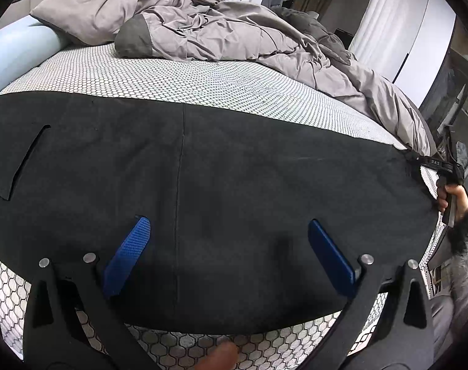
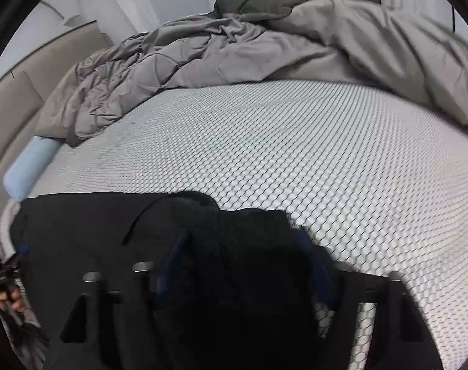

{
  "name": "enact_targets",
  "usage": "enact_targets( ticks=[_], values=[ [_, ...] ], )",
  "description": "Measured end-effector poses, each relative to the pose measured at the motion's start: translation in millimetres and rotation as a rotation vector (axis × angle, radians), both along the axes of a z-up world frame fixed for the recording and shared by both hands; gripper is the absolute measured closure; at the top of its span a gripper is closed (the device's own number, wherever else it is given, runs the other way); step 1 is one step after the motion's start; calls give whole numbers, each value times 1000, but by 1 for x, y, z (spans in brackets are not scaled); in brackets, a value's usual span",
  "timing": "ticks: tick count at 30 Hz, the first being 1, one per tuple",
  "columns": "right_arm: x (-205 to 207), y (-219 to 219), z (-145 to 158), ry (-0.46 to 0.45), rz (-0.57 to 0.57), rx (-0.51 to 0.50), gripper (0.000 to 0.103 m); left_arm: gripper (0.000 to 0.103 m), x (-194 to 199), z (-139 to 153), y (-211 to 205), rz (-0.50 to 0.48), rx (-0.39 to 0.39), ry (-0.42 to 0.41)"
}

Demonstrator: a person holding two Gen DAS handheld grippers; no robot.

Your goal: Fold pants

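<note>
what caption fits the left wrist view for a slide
Open left gripper poised over black pants spread flat on a patterned mattress, grey duvet behind.

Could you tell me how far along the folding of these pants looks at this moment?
Early on. Done: the black pants lie spread flat across the patterned bed sheet. In hand: the left hand-held gripper hovers open above them, while the right hand-held gripper sits over a bunched end, its grip too blurred to judge. Left: every further fold into a compact stack.

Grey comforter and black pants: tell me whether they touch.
Apart. The left wrist view shows a band of bare patterned mattress between the grey comforter and the far edge of the black pants.
</note>
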State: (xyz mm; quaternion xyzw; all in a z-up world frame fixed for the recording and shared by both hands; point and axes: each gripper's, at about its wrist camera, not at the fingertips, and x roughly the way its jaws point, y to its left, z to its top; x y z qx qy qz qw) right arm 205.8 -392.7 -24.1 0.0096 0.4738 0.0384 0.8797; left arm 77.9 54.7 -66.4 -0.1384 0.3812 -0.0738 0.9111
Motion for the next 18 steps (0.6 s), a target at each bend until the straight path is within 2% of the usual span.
enact_targets(
  ticks=[3,4,6,7,8,10,12,15,18],
  values=[
    [-10,16,19,-106,17,-94,62,1,3,0,2,-5,-7,-5],
    [-11,18,20,-114,-1,-104,62,1,5,0,3,-9,-11,1],
    [-4,3,5,-54,-95,-75,58,1,10,0,3,-12,-5,14],
    [3,-8,-11,0,-152,-65,44,1,10,1,2,-10,-1,15],
    [8,-13,-22,38,-186,-72,37,1,10,1,1,-6,2,18],
    [7,-22,-31,50,-223,-53,33,1,10,3,0,7,8,22],
    [-7,-19,-10,-8,-214,-69,28,1,7,10,-2,18,6,5],
    [-49,4,40,-159,-193,-160,11,1,1,26,-18,7,38,-50],
    [-88,41,64,-225,-102,-136,1,1,0,36,-51,-58,71,-81]
  ],
)
